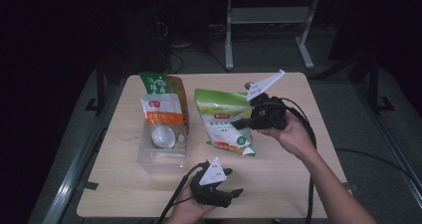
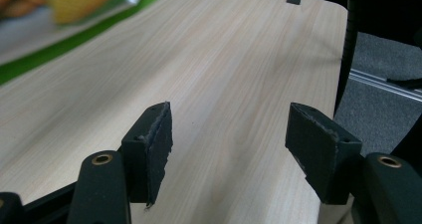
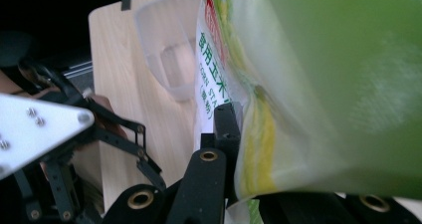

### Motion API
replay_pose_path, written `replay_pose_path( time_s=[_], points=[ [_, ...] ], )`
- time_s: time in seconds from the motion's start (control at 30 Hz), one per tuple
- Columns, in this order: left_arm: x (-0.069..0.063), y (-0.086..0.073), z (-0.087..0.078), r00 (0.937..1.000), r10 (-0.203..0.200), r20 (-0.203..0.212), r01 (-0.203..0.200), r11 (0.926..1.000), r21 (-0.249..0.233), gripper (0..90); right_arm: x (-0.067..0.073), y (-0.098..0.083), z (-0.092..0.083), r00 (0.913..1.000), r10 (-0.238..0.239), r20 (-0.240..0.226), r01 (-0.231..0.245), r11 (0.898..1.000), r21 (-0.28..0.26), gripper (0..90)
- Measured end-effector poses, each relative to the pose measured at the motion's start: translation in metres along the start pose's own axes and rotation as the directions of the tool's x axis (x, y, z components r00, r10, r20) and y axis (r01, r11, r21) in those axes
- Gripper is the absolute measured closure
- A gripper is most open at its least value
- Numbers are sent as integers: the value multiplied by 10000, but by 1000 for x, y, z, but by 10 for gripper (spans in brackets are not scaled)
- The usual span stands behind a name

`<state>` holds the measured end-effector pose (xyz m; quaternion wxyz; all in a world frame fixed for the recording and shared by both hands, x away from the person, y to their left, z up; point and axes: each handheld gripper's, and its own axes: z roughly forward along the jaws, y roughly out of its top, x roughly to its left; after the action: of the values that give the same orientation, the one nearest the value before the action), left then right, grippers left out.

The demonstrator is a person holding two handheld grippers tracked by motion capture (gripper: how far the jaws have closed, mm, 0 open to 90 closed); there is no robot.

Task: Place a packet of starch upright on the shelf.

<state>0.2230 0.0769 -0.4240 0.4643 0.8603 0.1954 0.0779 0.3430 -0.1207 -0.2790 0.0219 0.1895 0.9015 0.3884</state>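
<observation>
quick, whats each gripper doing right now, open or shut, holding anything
left gripper: open, nothing between its fingers, over bare table.
right gripper: shut on the green bag.

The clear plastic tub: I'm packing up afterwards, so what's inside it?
Inside the clear plastic tub stand an orange-and-white pouch and a white scoop. A taller green-and-orange bag rises behind them, its lower part covered.

On the table [image 1: 278, 169], a clear tub [image 1: 161, 157] sits left of centre with two pouches [image 1: 164, 102] standing at its far end. Right of it lies a bag [image 1: 224, 122]. The left gripper [image 1: 238, 191] rests at the near edge.
</observation>
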Motion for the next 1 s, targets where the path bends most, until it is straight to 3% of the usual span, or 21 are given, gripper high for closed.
replay_pose_path(
  time_s=[0.13, 0.4, 0.43, 1.0],
  points=[
    [-3, -1, -1, 9999, 111, 10, -111, 9999, -40, 343, 3, 17, 5, 9991, -413, -106, 413, 9991, -45, 899],
    [-3, -2, -3, 9999, 114, 33, -113, 9999, -78, 336, 12, 45, 16, 9964, -757, -373, 758, 9971, -1, 898],
    [-2, -2, -4, 9995, 300, 18, -300, 9995, 29, 336, 13, 49, 17, 9961, -794, -380, 794, 9968, -11, 898],
    [-3, -5, -5, 9999, 129, 78, -127, 9996, -257, 334, 29, 93, 48, 9861, -1404, -891, 1409, 9900, -4, 898]
  ],
)
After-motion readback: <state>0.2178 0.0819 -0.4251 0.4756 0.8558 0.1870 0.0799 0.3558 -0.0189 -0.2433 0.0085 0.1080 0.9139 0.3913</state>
